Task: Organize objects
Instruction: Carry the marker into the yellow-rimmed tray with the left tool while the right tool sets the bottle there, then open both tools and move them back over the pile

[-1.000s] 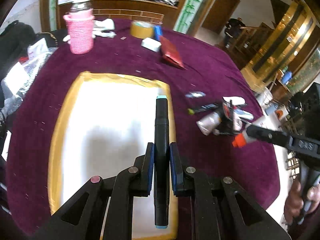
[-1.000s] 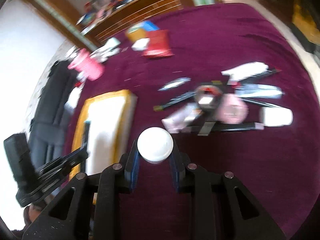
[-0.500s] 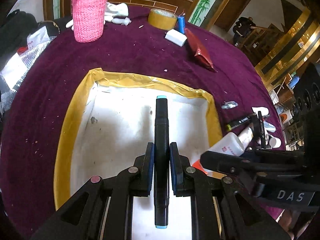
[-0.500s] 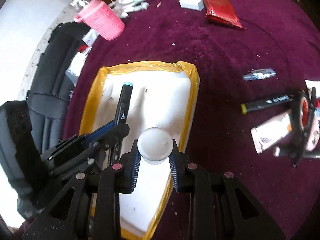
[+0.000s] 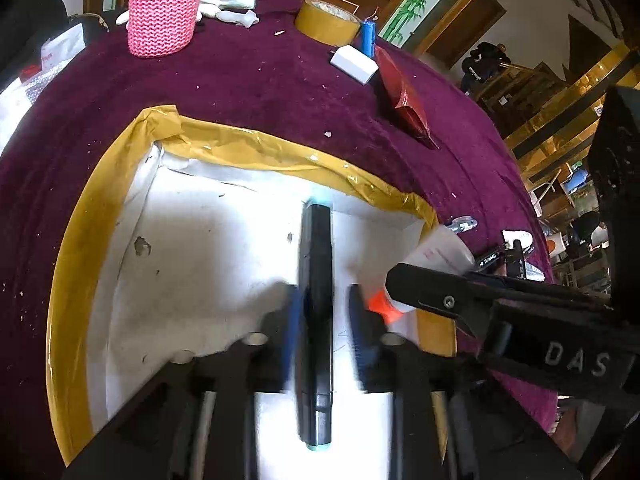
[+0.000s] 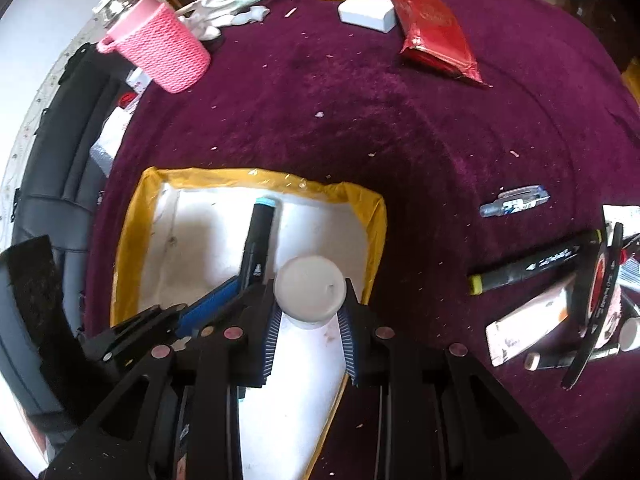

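Observation:
A black marker (image 5: 316, 280) with teal ends lies lengthwise between the fingers of my left gripper (image 5: 320, 308), low inside a white box with a yellow taped rim (image 5: 240, 144). The left jaws are opening: both blue pads stand blurred and clear of the marker's sides. My right gripper (image 6: 310, 312) is shut on a white bottle (image 6: 310, 292) with an orange tip, held bottom-forward over the box's right half (image 6: 224, 176). In the left wrist view the bottle (image 5: 440, 252) crosses the box's right rim, with the right gripper (image 5: 420, 292) close beside my left fingers. The right wrist view shows the marker (image 6: 258, 240) too.
On the purple cloth beyond the box stand a pink knitted cup (image 5: 164, 4), a tape roll (image 5: 326, 20), a white block (image 5: 354, 64) and a red packet (image 5: 404, 96). To the right lie a pen (image 6: 514, 202), a yellow-ended marker (image 6: 528, 268) and several tubes.
Both grippers came down over the box and closer together. The left pads, earlier tight on the marker, have parted from it. The right gripper still holds the bottle.

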